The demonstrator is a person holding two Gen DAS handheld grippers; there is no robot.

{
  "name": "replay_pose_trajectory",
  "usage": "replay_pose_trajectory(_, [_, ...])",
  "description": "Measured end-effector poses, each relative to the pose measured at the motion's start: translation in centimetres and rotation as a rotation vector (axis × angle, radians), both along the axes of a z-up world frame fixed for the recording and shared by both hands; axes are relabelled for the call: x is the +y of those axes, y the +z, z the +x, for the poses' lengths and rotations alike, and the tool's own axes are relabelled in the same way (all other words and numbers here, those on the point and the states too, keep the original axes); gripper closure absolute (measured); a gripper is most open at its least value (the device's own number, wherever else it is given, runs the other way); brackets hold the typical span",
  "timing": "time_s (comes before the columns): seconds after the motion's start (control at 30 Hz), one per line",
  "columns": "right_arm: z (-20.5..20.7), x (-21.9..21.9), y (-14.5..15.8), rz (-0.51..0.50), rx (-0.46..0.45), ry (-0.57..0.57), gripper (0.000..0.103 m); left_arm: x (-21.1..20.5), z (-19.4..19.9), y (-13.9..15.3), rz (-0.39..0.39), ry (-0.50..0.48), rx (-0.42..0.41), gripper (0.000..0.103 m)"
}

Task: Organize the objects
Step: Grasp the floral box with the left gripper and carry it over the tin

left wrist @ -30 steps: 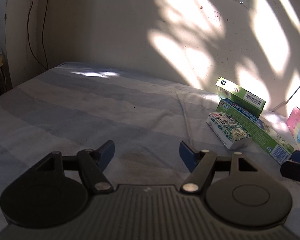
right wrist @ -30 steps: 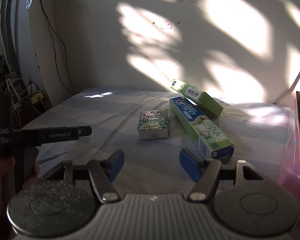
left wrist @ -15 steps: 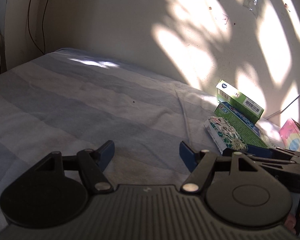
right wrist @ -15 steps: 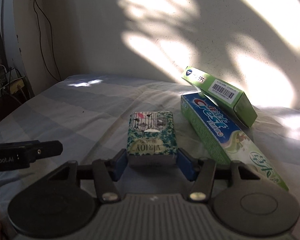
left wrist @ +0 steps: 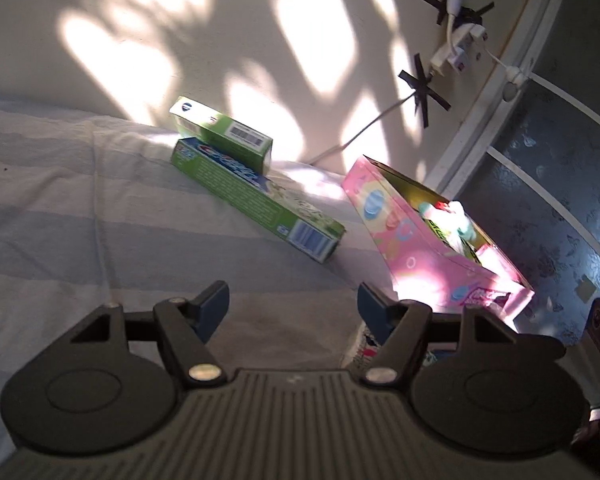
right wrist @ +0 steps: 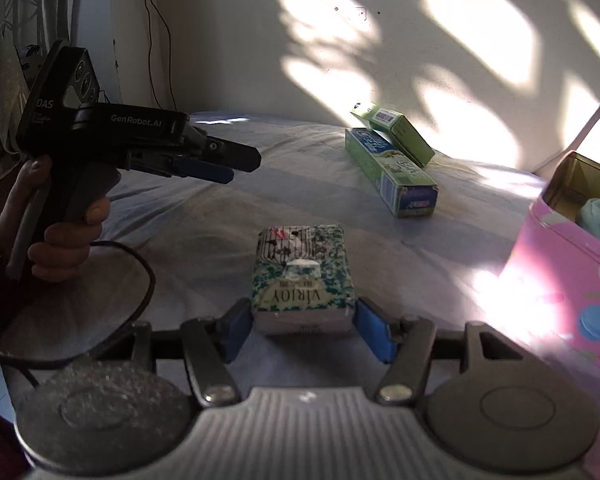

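My right gripper [right wrist: 304, 330] is shut on a green-and-white tissue pack [right wrist: 302, 276] and holds it above the bed. A long toothpaste box [right wrist: 390, 172] lies on the sheet with a smaller green box [right wrist: 396, 130] resting on it; both show in the left wrist view, the toothpaste box [left wrist: 256, 200] and the green box [left wrist: 224, 134]. A pink box [left wrist: 424, 236] with items inside stands at the right, also in the right wrist view [right wrist: 572, 276]. My left gripper [left wrist: 292, 306] is open and empty above the sheet; the right wrist view shows it [right wrist: 236, 164] from the side.
The striped bed sheet [left wrist: 80, 220] covers the surface. A sunlit wall [left wrist: 260, 40] stands behind the boxes, with a cable and taped plug [left wrist: 452, 56] at the upper right. A window frame [left wrist: 540, 152] is at the right. Cables hang at the far left [right wrist: 152, 40].
My right gripper has lifted the tissue pack and pulled it back from the toothpaste box. My left gripper has swung right, so the pink box is now in front of it.
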State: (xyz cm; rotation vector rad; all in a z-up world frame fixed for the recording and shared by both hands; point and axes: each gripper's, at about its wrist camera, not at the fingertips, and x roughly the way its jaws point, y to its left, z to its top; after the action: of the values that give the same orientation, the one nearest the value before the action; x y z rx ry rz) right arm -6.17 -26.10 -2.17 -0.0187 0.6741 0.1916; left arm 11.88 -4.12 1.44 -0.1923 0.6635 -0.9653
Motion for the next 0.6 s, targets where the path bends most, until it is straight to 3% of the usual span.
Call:
replay_pose_trajectory(0.13, [-2.1,-1.5,0.0,0.017,-0.011,-0.048,0.04,-3.1,-2.5,0.2,0.041,-0.115,-0.019,0.031])
replay_pose_trajectory(0.33, [-1.7,-0.6,-0.3,0.024,-0.017,-0.005,0.038,-3.7,-3.4,-0.6,0.049,-0.138,0.052,0.031])
replay_pose_trajectory(0.43, [-1.5,-0.2,-0.8,0.019,-0.011,0.018,0.04,-4.5,-3.9,-1.5,0.069,-0.158,0.114,0.048])
replay_pose_trajectory(0.6, [-1.8,-1.3,0.0,0.013,-0.087,-0.061,0.052,-6.3,-4.7,0.4,0.069,-0.181,0.077,0.049])
